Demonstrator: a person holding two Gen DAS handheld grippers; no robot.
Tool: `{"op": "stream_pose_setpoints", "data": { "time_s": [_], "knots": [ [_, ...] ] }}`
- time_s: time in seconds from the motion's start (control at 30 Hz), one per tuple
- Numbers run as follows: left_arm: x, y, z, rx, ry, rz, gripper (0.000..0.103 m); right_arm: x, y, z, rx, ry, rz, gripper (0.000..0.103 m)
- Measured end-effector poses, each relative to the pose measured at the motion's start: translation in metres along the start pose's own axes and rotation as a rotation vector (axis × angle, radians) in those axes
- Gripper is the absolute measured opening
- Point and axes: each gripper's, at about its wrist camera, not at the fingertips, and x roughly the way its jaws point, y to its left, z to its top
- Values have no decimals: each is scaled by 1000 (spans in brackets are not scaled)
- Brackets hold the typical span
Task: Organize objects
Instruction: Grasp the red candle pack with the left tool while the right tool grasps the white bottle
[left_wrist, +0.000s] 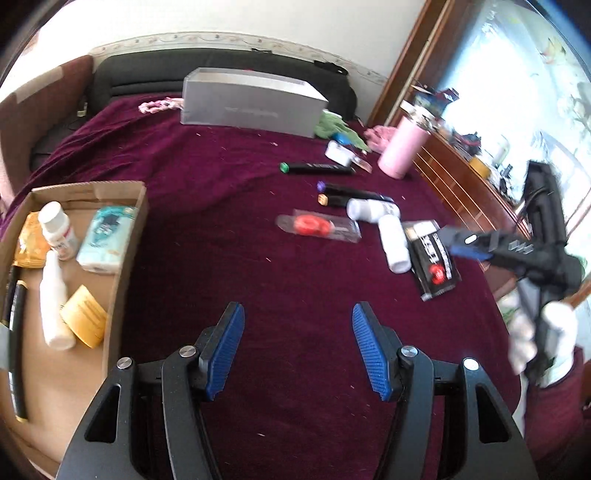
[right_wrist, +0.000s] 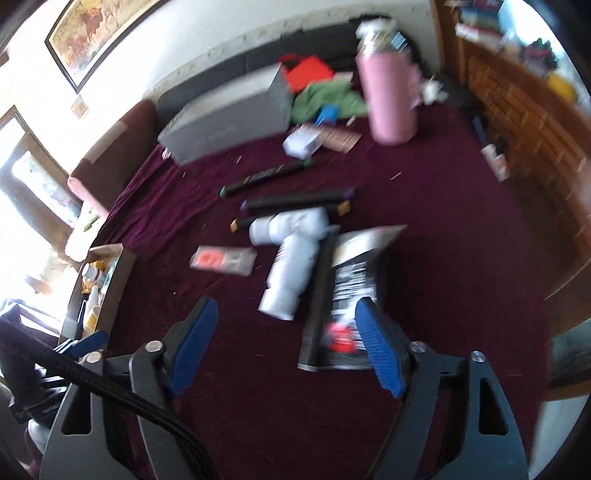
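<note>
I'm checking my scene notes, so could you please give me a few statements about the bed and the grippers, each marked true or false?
1. The cardboard box already holds several items. True.
2. The left gripper grips a bottle. False: its jaws are open and empty.
3. The pink tumbler lies flat. False: it stands upright.
4. Two white bottles lie touching on the maroon bedspread. True.

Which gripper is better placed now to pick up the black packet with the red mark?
The right gripper: open and empty, it hangs almost over the black packet. The left gripper, also open, faces bare cloth beside the cardboard box.
</note>
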Motion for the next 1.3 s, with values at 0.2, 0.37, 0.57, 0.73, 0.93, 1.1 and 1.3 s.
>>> {"op": "stream_pose_setpoints", "data": {
  "time_s": [0.2,0.37,0.57,0.73,0.93,1.1,1.3],
  "knots": [
    [-2,-6,30,115,-62,83,55,50,14,7,35,15,-30,63],
    [25,-27,58,312,-74,113,55,74,14,9,50,28,-66,61],
    [90,-37,74,414,36,119,55,90,14,7,31,22,-103,56],
    [116,-49,82,508,61,102,55,96,5,7,54,44,-54,33],
    [152,-66,95,683,133,74,55,95,-6,8,101,55,12,33],
    [176,-63,102,681,211,-47,55,94,-11,8,128,55,45,32],
    [186,-65,96,604,373,-210,55,94,-13,7,130,54,47,32]
  ]
}}
